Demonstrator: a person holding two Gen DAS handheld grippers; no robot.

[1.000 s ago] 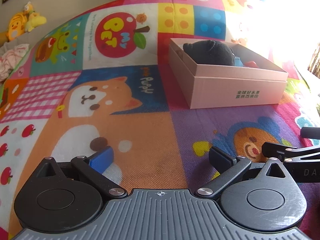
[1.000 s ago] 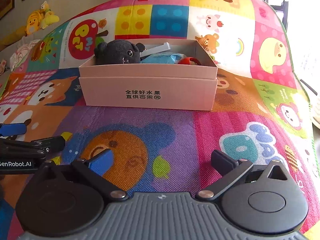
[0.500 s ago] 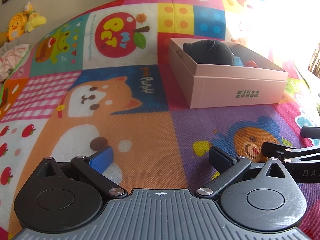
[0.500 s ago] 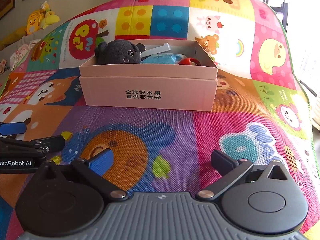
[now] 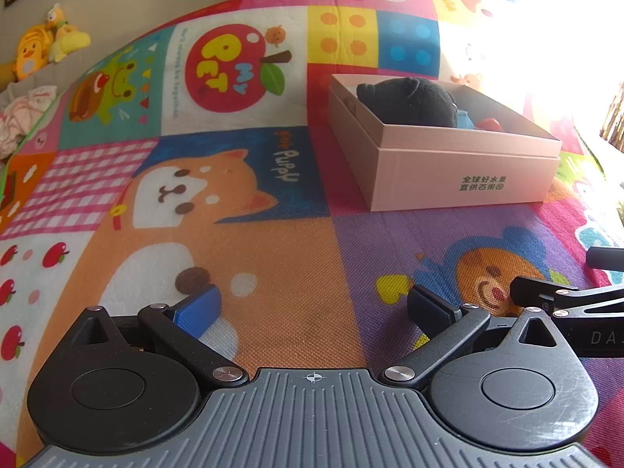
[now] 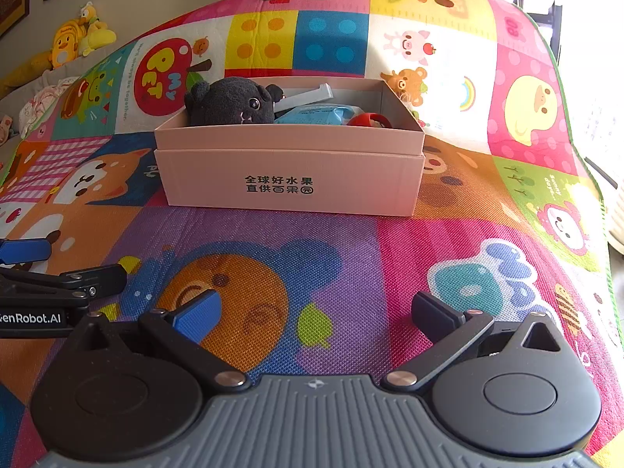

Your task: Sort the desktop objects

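Observation:
A pink cardboard box [image 6: 288, 171] [image 5: 464, 171] sits on a colourful play mat [image 6: 351, 253] [image 5: 273, 265]. Inside it lie a black plush toy [image 6: 230, 101] [image 5: 409, 101], a blue packet [image 6: 316, 114], a red object [image 6: 368, 120] and a grey flat piece [image 6: 308, 95]. My left gripper [image 5: 312, 308] is open and empty, low over the mat, left of and in front of the box. Equally open and empty, my right gripper [image 6: 312, 312] is straight in front of the box. Each gripper shows at the edge of the other's view: the left gripper [image 6: 50, 273] and the right gripper [image 5: 577, 292].
Yellow plush toys [image 6: 78, 37] [image 5: 43, 45] rest against the wall at the far left, with bunched cloth [image 5: 19, 117] beside them. Bright window light washes out the right side. The mat's green edge [image 6: 592, 179] runs down the right.

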